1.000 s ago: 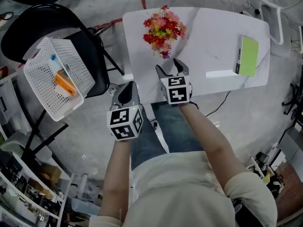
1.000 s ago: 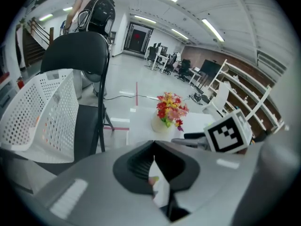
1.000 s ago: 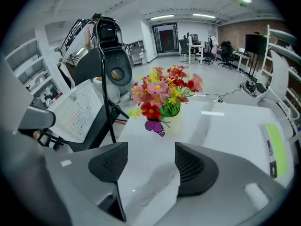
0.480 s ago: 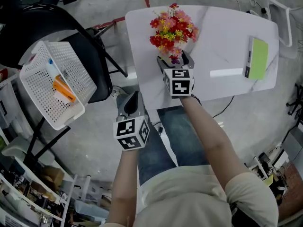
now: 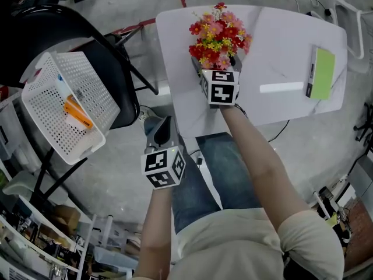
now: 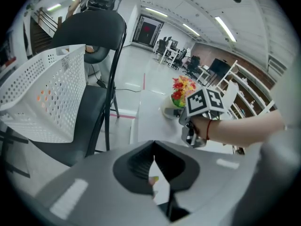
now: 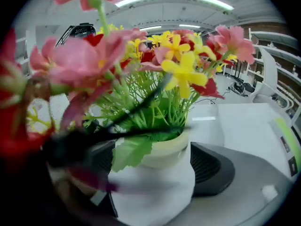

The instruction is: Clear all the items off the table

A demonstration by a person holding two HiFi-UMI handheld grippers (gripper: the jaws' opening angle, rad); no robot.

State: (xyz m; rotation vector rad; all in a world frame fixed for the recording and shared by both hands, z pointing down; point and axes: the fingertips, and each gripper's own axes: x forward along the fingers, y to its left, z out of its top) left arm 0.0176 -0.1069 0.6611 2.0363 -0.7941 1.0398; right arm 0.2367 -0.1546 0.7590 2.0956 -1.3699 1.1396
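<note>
A white pot of red, pink and yellow flowers (image 5: 218,35) stands on the white table (image 5: 274,34) near its front left. My right gripper (image 5: 214,65) reaches it from the front. In the right gripper view the pot (image 7: 157,192) fills the gap between the jaws, which have just been opening and stand wide, one on each side of it. My left gripper (image 5: 165,128) hangs shut and empty over the floor beside the table's front edge. In the left gripper view its jaws (image 6: 153,169) meet with nothing between them.
A green book (image 5: 322,72) and a white strip (image 5: 281,88) lie at the table's right. A white perforated basket (image 5: 55,118) holding an orange item (image 5: 77,111) rests on a black chair (image 5: 125,80) to the left. The basket (image 6: 42,98) and chair (image 6: 101,36) also show in the left gripper view.
My right gripper has moved forward over the table up to the flower pot and its jaws have spread around it. The left gripper has sunk a little beside the table.
</note>
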